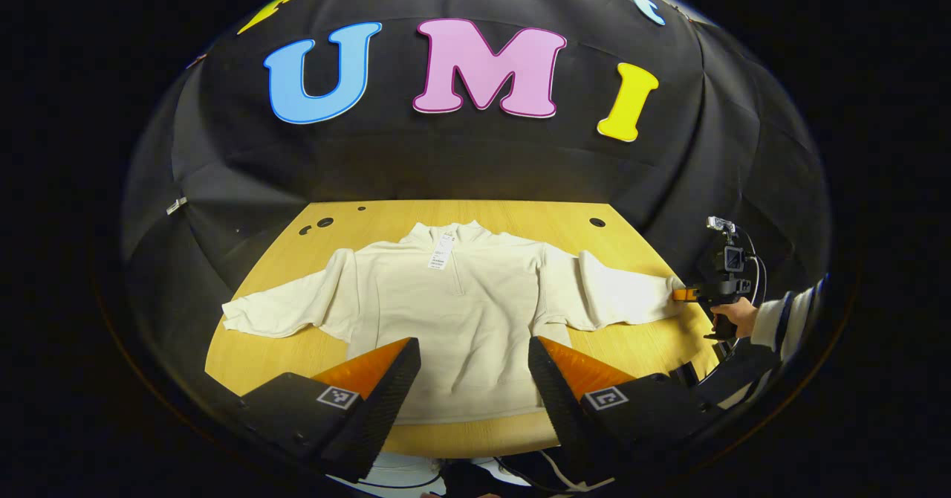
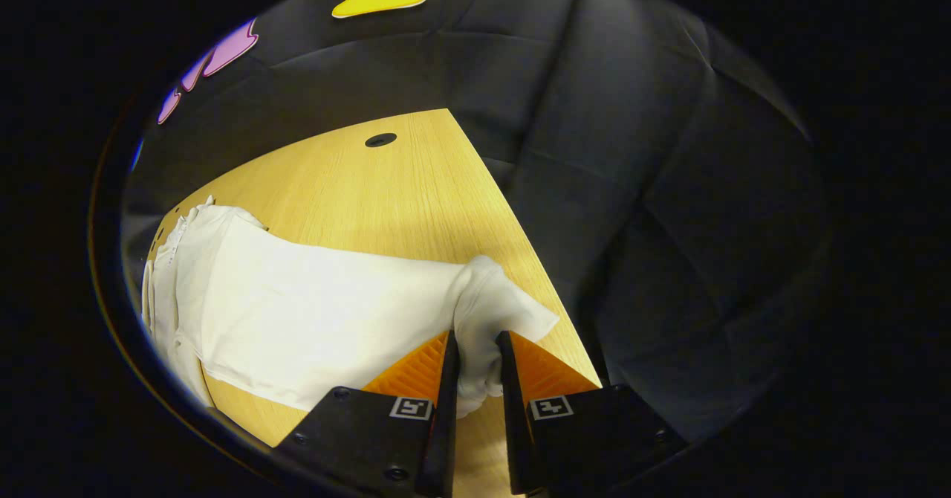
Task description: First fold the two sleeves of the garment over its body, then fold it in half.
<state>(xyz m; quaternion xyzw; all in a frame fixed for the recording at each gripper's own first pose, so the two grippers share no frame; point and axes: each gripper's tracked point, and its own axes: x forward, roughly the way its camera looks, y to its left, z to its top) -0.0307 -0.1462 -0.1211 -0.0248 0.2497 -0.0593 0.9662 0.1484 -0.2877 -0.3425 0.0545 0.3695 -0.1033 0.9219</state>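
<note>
Cream sweatshirt (image 1: 461, 319) lay flat and face-up on the wooden table (image 1: 371, 219), collar toward the booth's back wall, hem at the near edge, both sleeves stretched out sideways across the table's width. Right gripper (image 2: 475, 353) had pinched the right sleeve's cuff (image 2: 490, 319) near the table edge, while left gripper (image 1: 472, 368) hovered wide apart over the hem.

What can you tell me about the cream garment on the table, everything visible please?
The cream garment is a soft, fleece-like pullover with a stand collar, short front zip and paper tag. It lies flat on the wooden table, both sleeves spread outward, unfolded. The right gripper pinches one sleeve's cuff.
</note>
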